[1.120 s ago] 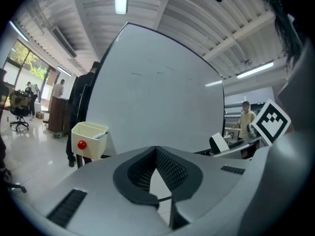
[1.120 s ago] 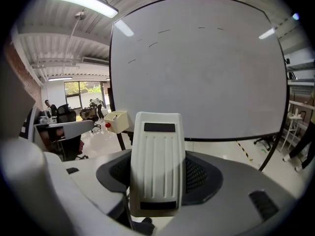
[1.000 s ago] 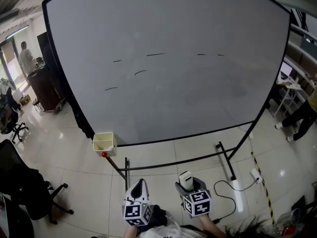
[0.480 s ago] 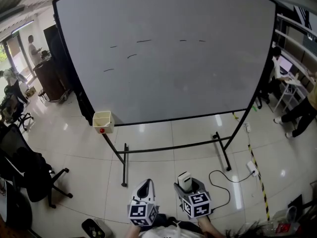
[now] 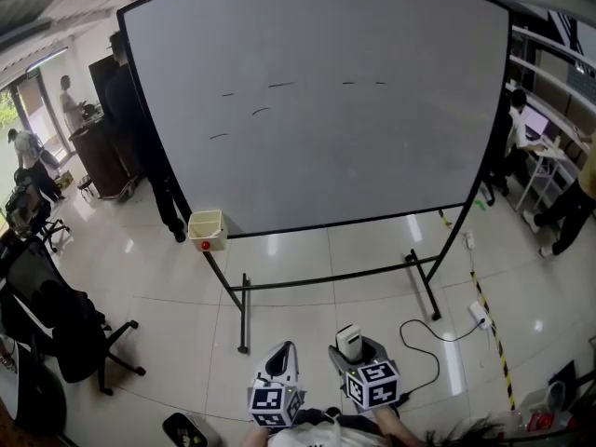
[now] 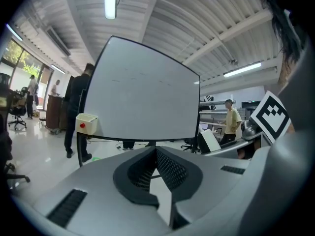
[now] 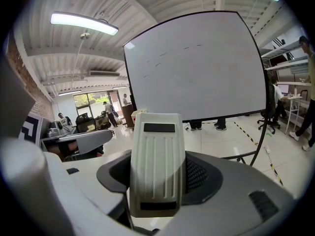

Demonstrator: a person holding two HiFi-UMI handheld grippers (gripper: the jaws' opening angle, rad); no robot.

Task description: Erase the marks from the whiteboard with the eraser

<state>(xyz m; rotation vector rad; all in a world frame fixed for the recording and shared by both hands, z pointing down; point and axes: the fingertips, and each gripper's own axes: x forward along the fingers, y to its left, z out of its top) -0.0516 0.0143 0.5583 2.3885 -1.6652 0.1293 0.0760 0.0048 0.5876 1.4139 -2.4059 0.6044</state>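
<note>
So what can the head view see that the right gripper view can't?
Only the head view shows the marker cube on the right gripper and the stand's left leg going down to the floor. Only the right gripper view shows the grooves on the eraser and the long lit ceiling lamp. Both show the whiteboard, its few dark marks, and the eraser held in the right gripper, away from the board.
</note>
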